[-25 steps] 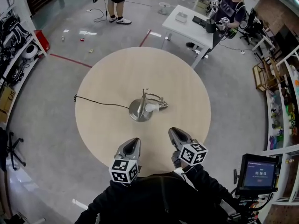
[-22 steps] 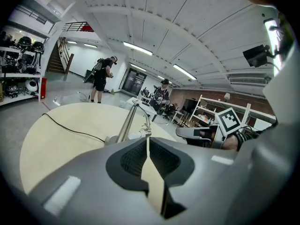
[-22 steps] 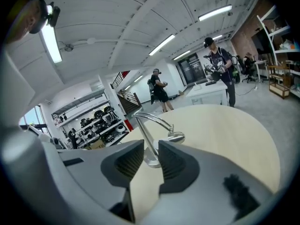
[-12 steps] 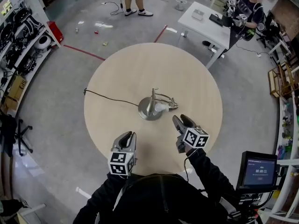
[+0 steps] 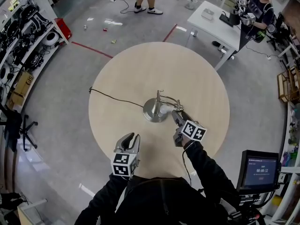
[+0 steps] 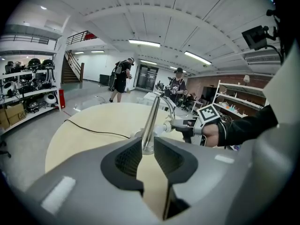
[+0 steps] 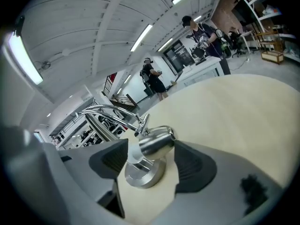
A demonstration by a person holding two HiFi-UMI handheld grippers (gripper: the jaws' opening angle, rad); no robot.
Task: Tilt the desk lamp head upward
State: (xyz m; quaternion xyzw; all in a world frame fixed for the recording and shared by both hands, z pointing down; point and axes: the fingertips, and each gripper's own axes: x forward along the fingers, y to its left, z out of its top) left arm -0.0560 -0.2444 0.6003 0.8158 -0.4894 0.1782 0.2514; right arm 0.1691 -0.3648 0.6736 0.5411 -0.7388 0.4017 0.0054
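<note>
In the head view the desk lamp (image 5: 158, 108) stands near the middle of the round tabletop (image 5: 117, 74), its round base (image 5: 152, 112) flat on the wood and a black cable (image 5: 115, 97) running off toward 10 o'clock. The right gripper (image 5: 177, 116) reaches in from 5 o'clock of the lamp and its tips sit at the lamp head (image 5: 166, 109). The left gripper (image 5: 130, 137) hovers over the tabletop edge at 7 o'clock of the lamp, well apart from it. A person (image 5: 257, 6) is at a white table (image 5: 213, 25) at 1 o'clock. In the left gripper view the left gripper (image 6: 147, 146) has its jaws a little apart with nothing between them; past the gap, at 12 o'clock, the lamp's shiny stem (image 6: 151, 121) rises tilted, and the right gripper (image 6: 183, 124) shows at 2 o'clock beside the lamp. In the right gripper view the right gripper (image 7: 151, 150) has its jaws spread wide and opening, one on each side of the chrome lamp head (image 7: 152, 143); the pads do not press on it, and the base (image 7: 143, 173) lies just below, at 6 o'clock
</note>
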